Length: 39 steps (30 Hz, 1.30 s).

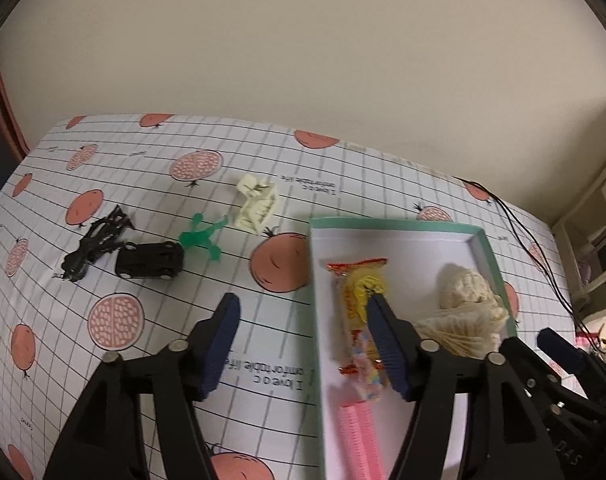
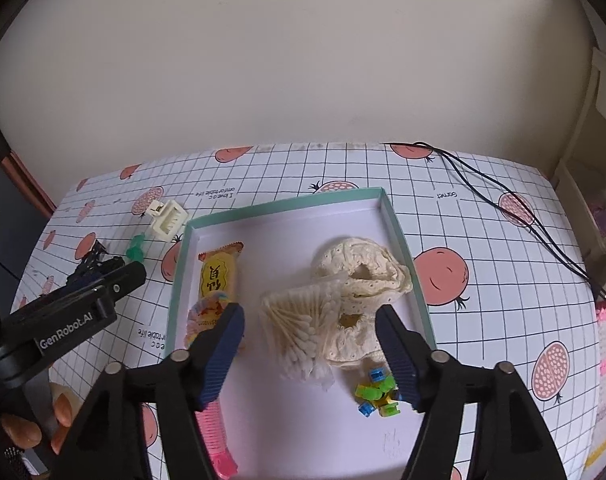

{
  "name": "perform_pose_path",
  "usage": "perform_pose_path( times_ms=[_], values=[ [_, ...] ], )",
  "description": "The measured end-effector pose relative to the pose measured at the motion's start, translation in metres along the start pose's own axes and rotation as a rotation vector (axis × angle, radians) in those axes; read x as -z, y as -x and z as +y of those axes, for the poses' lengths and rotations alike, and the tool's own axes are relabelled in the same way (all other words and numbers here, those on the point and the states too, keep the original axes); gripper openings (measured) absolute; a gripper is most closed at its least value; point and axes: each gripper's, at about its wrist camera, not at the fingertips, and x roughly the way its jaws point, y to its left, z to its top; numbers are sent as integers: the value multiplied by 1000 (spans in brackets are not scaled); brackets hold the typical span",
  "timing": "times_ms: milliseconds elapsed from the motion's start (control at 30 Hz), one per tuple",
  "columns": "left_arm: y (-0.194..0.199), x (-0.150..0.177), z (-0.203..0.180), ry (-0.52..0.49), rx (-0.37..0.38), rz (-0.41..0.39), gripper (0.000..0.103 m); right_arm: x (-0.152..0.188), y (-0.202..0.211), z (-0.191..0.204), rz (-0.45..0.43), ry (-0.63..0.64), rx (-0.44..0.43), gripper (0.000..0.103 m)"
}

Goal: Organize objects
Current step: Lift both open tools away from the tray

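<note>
A shallow teal-rimmed box (image 1: 395, 224) (image 2: 287, 202) holds a yellow snack packet (image 1: 361, 292) (image 2: 219, 276), a cream crochet piece (image 1: 471, 292) (image 2: 363, 276), a cotton swab bundle (image 2: 299, 328), small coloured clips (image 2: 377, 394) and a pink ribbed item (image 2: 215, 428). Left of the box lie a black toy car (image 1: 149, 260), a black spiky clip (image 1: 95, 244), a green frog toy (image 1: 201, 236) and a cream claw clip (image 1: 259, 204) (image 2: 167, 220). My left gripper (image 1: 303, 304) is open, straddling the box's left wall. My right gripper (image 2: 309, 314) hangs open above the swabs and crochet.
The table wears a grid cloth with pomegranate prints (image 1: 117, 322). A black cable (image 2: 503, 192) crosses its far right corner. A wall stands close behind, and shelving (image 2: 599, 128) is at the right. A hand (image 2: 35, 424) holds the left gripper's housing (image 2: 75, 320).
</note>
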Motion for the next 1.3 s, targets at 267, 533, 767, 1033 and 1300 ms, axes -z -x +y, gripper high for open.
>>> perform_pose_path(
  times_ms=[267, 533, 767, 1033, 1300],
  values=[
    [-5, 0, 12, 17, -64, -6, 86, -1, 0, 0, -17, -2, -2, 100],
    [-6, -1, 21, 49, -91, -13, 99, -1, 0, -1, -23, -6, -1, 103],
    [-4, -2, 27, 71, -98, -22, 99, -1, -1, 1, -19, 3, -2, 103],
    [-2, -4, 29, 68, -86, -25, 99, -1, -3, 1, -17, 0, 3, 103],
    [6, -10, 43, 69, -67, -49, 99, -4, 1, 8, -26, 8, -4, 103]
  ],
)
